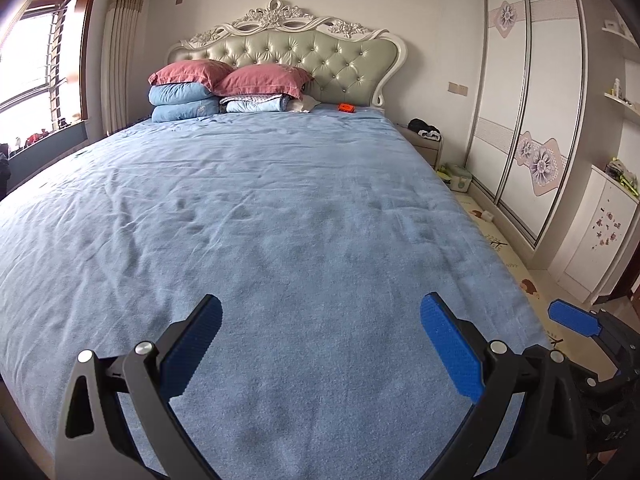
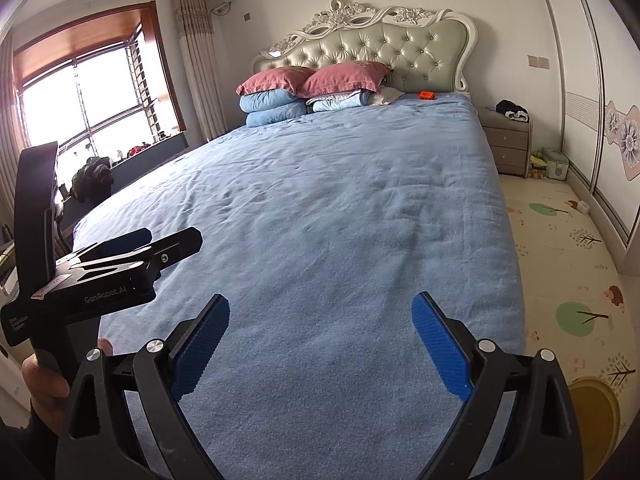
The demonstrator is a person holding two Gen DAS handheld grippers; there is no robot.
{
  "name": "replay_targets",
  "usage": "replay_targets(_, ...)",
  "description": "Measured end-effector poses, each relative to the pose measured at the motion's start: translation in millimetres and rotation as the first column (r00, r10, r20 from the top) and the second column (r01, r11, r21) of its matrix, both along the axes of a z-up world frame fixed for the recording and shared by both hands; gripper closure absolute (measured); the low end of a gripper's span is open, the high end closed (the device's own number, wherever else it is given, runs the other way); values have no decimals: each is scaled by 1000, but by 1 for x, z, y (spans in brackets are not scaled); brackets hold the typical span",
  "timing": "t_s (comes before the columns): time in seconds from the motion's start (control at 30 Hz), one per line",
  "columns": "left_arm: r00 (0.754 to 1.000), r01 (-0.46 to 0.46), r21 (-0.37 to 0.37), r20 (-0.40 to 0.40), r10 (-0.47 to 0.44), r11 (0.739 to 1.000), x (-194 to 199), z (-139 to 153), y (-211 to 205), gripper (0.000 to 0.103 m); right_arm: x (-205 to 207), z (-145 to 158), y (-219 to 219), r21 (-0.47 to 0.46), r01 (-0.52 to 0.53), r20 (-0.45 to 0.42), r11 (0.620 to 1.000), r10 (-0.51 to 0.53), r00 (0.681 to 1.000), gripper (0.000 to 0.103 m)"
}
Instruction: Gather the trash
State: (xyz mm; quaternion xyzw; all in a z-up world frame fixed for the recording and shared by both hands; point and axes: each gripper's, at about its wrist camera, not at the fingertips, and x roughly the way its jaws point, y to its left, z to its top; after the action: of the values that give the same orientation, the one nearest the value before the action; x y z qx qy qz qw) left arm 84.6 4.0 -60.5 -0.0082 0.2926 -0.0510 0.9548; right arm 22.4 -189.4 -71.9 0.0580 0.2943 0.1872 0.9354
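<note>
A small orange item [image 1: 346, 108] [image 2: 427, 95] lies on the blue bed [image 1: 280, 208] [image 2: 340, 200], far off by the headboard. Beside it, against the pillows, sits a white crumpled thing [image 1: 306, 104] [image 2: 386, 97]. A small white scrap [image 1: 487, 215] [image 2: 583, 206] lies on the floor by the wardrobe. My left gripper [image 1: 322, 302] hovers open over the foot of the bed with nothing between its fingers. Next to it on the right, my right gripper [image 2: 321, 302] is also open and holds nothing. In the right wrist view a hand [image 2: 40, 376] holds the left gripper's handle.
Red and blue pillows [image 1: 224, 84] are stacked at the headboard. A grey nightstand [image 2: 506, 140] with dark clothes stands right of the bed, with a green-and-white box [image 2: 554, 164] on the floor beside it. A patterned play mat [image 2: 560, 260] runs along the sliding wardrobe [image 1: 532, 100].
</note>
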Motion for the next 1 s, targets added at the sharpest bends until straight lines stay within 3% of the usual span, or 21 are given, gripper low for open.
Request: replay_targets(1.0, 997, -1, 51, 73, -3, 999, -16, 23, -7, 4, -2, 9, 4, -6, -4, 7, 1000, 4, 1000, 14)
